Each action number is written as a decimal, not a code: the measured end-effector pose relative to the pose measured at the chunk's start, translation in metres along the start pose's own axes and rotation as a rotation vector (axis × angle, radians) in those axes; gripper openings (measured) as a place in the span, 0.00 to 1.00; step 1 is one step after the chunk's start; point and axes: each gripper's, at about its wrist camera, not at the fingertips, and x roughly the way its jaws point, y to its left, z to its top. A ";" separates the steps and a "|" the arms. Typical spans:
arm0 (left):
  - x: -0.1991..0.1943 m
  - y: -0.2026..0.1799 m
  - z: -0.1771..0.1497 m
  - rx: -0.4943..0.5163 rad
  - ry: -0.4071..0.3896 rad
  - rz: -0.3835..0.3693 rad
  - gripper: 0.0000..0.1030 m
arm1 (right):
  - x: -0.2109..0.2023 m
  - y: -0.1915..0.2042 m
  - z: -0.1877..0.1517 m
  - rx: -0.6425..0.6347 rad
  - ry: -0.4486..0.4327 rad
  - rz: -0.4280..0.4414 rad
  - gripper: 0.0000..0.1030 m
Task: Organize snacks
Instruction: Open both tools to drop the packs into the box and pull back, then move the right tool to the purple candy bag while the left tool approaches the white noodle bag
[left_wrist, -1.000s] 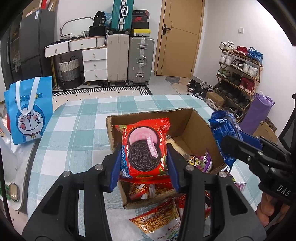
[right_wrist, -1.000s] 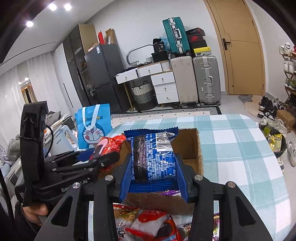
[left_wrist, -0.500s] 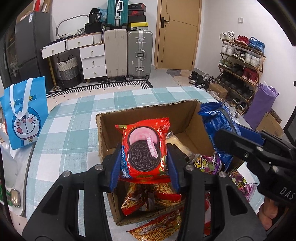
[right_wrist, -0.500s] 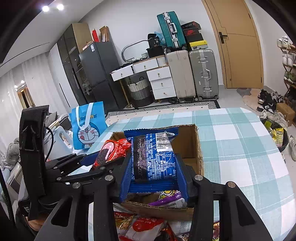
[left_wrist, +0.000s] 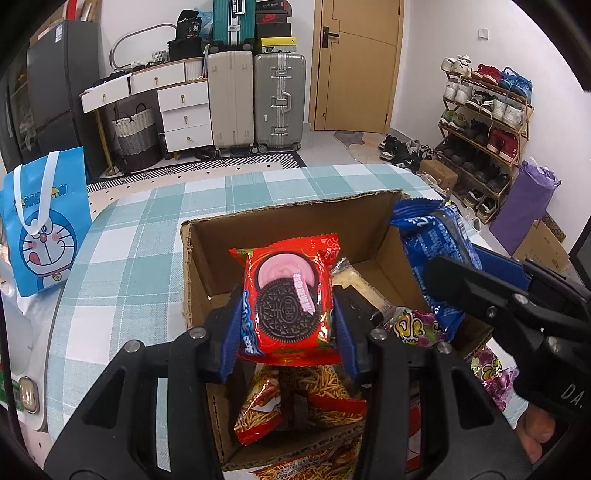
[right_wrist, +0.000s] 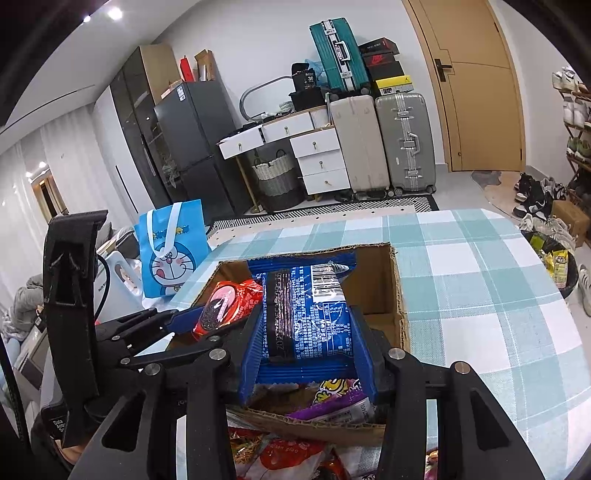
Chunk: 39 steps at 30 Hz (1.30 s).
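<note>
While each claw grips a cookie pack, red left (left_wrist: 290, 308), blue right (right_wrist: 308, 319), over the box (left_wrist: 295, 214), release comes next, toward twelve o'clock.

"OREO" stands on the dark cookie printed on the red foil snack packet (left_wrist: 290, 301) clamped between the left tool's (left_wrist: 288, 330) blue fingers; "36" marks a black box (right_wrist: 307, 79) far beyond.
</note>
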 end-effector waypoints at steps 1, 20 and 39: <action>0.000 0.002 0.000 0.001 0.001 0.001 0.40 | 0.001 0.000 0.000 0.001 0.002 -0.001 0.43; -0.004 0.008 0.003 -0.007 0.019 -0.019 0.70 | -0.023 0.006 0.001 -0.033 -0.041 -0.041 0.91; -0.094 0.028 -0.062 -0.041 -0.030 -0.031 0.99 | -0.086 -0.006 -0.061 0.027 -0.003 -0.103 0.99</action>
